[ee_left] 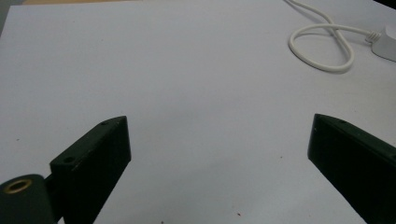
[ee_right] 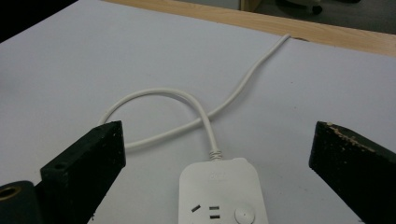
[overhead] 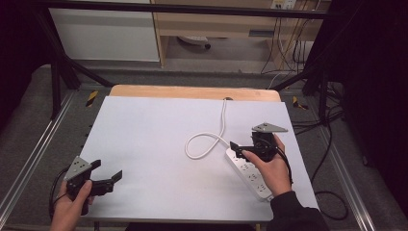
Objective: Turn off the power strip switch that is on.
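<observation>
High view: a white power strip lies on the right half of a white-covered table, running from mid-table toward the near right edge, its white cord looping once beside it before trailing off the far edge. The right gripper hovers over the strip's cord end, jaws spread wide and holding nothing; in the right gripper view the strip's rounded end, one socket and a round button sit squarely between the jaws. The left gripper waits near the near left corner, well apart from the strip, its jaws likewise wide and empty over bare table.

The strip looks like rigid, smooth plastic, probably light but slick, so a grip across its long sides near the cord end seems safest. The cord appears limp and springy; it would likely drag and resist any lift or slide, and the loop could tighten.

Open room lies across the whole left and centre of the table. The strip's near end rests close to the table's right front edge, leaving little margin there.
</observation>
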Demonstrator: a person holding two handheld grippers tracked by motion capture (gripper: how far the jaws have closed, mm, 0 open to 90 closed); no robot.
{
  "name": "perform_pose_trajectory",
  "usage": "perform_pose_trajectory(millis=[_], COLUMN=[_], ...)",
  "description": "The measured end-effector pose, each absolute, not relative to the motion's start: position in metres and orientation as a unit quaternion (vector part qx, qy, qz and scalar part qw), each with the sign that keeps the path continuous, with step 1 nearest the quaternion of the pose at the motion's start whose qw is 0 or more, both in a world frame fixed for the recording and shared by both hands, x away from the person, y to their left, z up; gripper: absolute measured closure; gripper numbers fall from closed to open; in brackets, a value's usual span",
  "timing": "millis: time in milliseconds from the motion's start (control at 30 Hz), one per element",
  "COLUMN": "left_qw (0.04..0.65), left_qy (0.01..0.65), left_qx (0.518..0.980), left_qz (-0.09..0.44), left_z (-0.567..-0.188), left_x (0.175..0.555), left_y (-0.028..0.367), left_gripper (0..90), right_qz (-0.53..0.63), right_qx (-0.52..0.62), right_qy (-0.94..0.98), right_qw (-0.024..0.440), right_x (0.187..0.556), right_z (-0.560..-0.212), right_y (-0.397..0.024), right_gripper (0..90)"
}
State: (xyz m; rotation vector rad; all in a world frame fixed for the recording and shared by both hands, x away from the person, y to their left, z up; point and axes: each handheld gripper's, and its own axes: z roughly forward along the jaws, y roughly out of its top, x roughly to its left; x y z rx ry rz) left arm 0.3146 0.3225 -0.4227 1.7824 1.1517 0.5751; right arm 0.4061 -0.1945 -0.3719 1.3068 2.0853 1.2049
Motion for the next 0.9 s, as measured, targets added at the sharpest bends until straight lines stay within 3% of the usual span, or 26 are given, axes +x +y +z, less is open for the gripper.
perform_pose_trajectory(millis=[900], left_qw=[0.456], left_qy=[0.469], left_qx=[0.719], left_qz=[0.236], left_z=[-0.422], left_x=[0.314], left_y=[0.324], left_gripper=[5.7], right_qz=[0.47], right_qx=[0.452], right_qy=[0.711], right_qw=[0.263], right_x=[0.393], right_z=[-0.342], right_y=[-0.219], right_gripper=[1.9])
